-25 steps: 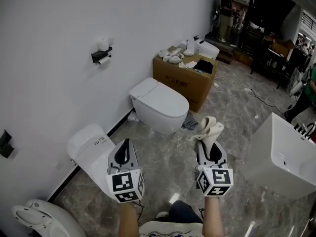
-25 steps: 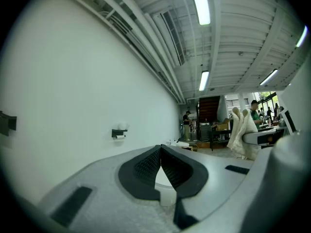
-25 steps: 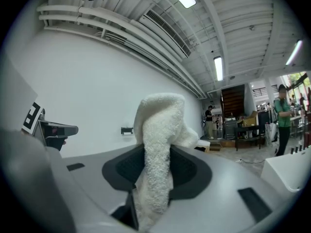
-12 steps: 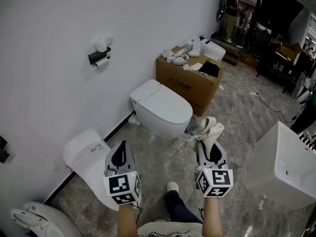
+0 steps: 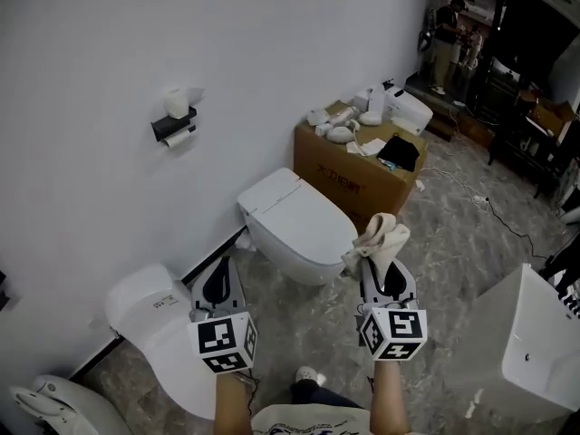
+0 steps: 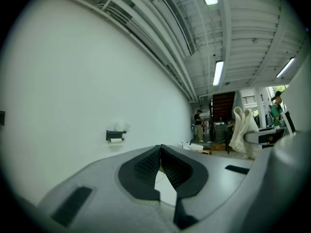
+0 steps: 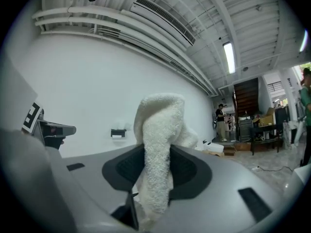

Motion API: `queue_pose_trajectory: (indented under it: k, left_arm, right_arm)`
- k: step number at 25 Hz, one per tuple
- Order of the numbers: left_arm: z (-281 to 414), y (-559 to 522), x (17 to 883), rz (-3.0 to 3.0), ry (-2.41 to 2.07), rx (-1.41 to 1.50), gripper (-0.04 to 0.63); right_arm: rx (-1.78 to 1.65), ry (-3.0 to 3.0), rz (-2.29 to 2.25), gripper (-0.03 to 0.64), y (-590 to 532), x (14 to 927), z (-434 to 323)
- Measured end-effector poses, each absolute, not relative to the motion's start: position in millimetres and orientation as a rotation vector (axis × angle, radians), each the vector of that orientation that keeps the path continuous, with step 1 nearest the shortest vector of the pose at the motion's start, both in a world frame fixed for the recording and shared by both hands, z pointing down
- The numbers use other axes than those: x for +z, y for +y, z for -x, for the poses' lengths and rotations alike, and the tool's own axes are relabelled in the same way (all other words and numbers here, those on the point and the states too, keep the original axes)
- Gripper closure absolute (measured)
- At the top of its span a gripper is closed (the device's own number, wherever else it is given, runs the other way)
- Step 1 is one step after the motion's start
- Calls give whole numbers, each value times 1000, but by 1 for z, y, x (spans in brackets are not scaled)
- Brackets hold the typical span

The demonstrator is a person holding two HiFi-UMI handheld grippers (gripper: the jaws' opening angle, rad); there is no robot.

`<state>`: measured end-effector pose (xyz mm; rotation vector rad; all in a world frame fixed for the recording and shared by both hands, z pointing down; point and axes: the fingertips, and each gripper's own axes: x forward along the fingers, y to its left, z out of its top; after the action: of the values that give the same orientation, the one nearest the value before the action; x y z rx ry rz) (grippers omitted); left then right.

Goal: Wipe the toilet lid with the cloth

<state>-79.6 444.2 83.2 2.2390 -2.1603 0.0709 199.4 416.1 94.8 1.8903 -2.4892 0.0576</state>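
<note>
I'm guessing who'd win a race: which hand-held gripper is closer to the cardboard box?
Right. The right hand-held gripper is below the box in the head view; the left hand-held gripper sits farther off, down to the box's left.

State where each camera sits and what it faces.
Head view: on the head, facing down at the toilet; shows forearms, left gripper, right gripper with cloth.
Left gripper view: on that gripper, facing the wall; shut fingers show.
Right gripper view: on that gripper, facing the wall; fingers clamp the cloth.
Shared: all three show the paper holder.
</note>
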Motion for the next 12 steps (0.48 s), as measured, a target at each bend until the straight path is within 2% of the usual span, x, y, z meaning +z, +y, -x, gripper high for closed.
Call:
queue_pose_trajectory:
  k: [12]
  left_arm:
    - [64,344,103,-2150,-2185,108,586]
  right_arm:
    - [107,-2515,-1802,479,302,115,-215]
